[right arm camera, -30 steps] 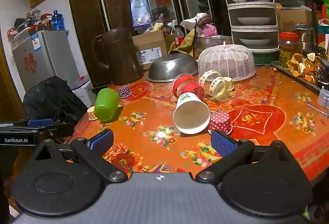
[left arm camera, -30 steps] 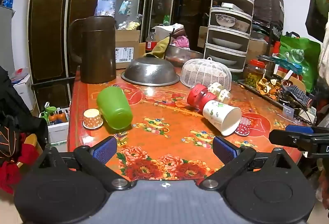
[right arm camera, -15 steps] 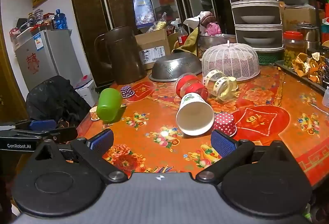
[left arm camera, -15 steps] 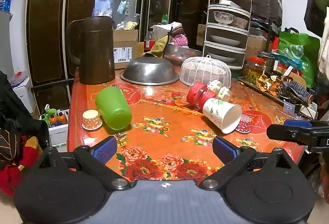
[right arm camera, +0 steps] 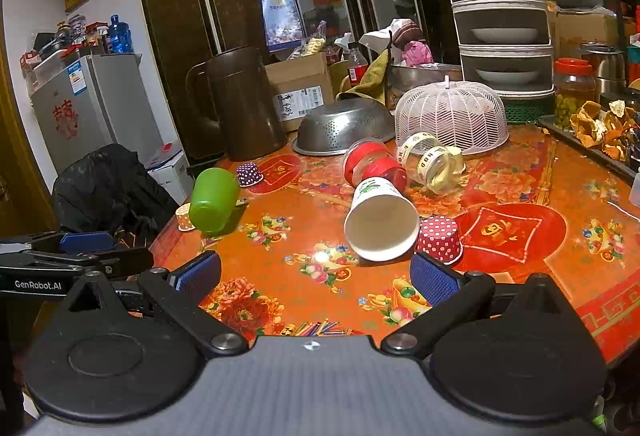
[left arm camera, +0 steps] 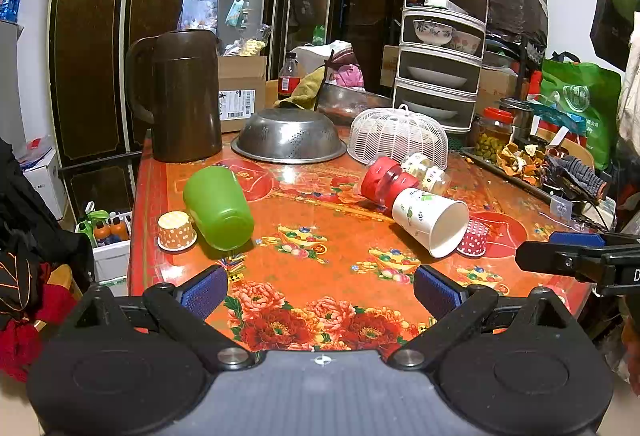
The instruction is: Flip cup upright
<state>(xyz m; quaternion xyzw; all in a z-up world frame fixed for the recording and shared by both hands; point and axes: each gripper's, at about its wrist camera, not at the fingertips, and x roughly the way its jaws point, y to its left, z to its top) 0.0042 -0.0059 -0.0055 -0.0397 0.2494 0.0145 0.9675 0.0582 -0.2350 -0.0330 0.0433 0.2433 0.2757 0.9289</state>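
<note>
White paper cup (right arm camera: 380, 222) lies tipped at your right gripper's (right arm camera: 316, 278) twelve o'clock. Both grippers, left (left arm camera: 318, 286) too, hang spread and empty; approach comes next, pinching its rim.

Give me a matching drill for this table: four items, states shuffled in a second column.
Items:
1. green cup
2. white paper cup
3. metal colander
4. brown jug

States:
A. upside down, rim on the table
B. upright at the far left corner
C. on its side, beside an orange-dotted paper liner
D. on its side, open mouth toward the cameras

Pairs: 1-C, 2-D, 3-A, 4-B
</note>
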